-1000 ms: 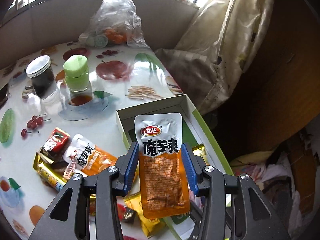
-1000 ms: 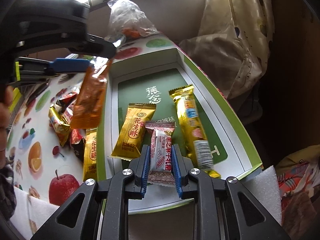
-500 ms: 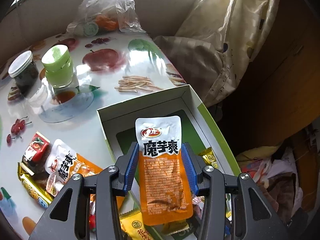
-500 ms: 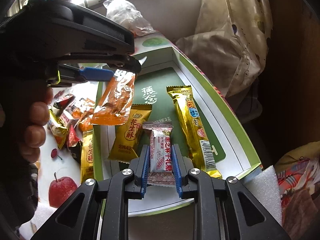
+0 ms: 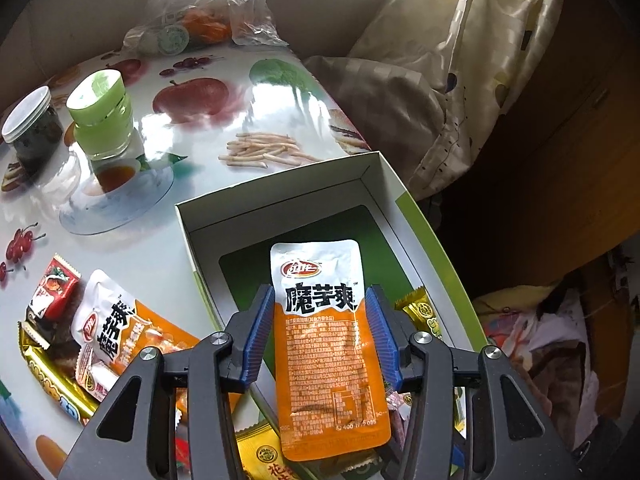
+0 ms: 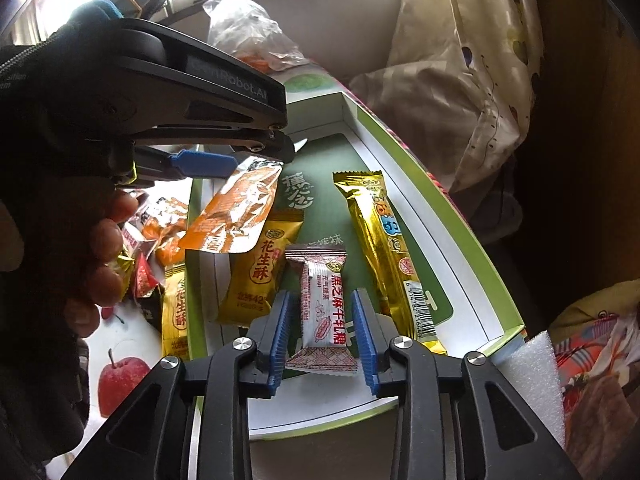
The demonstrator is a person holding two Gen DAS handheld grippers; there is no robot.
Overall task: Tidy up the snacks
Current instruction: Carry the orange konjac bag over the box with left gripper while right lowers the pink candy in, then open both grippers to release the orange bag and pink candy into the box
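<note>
Setting: a glossy table [image 5: 248, 120] printed with fruit pictures, set against a low wall under a window, with pale curtains [image 6: 472, 72] at the right.

Box [image 5: 436, 240]: open, green rim, white walls, dark green floor; it sits at the table's right edge.

In the box, right wrist view: a long gold bar [image 6: 384, 248] along the right side; a gold peanut-crisp pack [image 6: 260, 276] to the left; a small red-and-white candy [image 6: 324, 312] between them, lying on the floor.

Right gripper [image 6: 323, 336]: its blue pads straddle the candy with a gap on both sides; the jaws are opening and no longer press it.

Left gripper [image 5: 320, 340]: an orange-and-white pouch [image 5: 328, 352] hangs between its pads above the box. The jaws are opening; the left pad looks just clear of the pouch edge, and contact at the right pad cannot be told for sure. In the right wrist view the pouch [image 6: 236, 212] dangles tilted over the peanut-crisp pack, and the person's fingers [image 6: 104, 248] wrap the gripper handle.

Outside the box, on the table's left: a loose pile of snacks [image 5: 80, 336], among them a second orange pouch [image 5: 120, 332].

Farther back: a green-lidded jar [image 5: 102, 116], a dark jar [image 5: 32, 128] with a white lid, a clear plastic bag [image 5: 208, 12].
</note>
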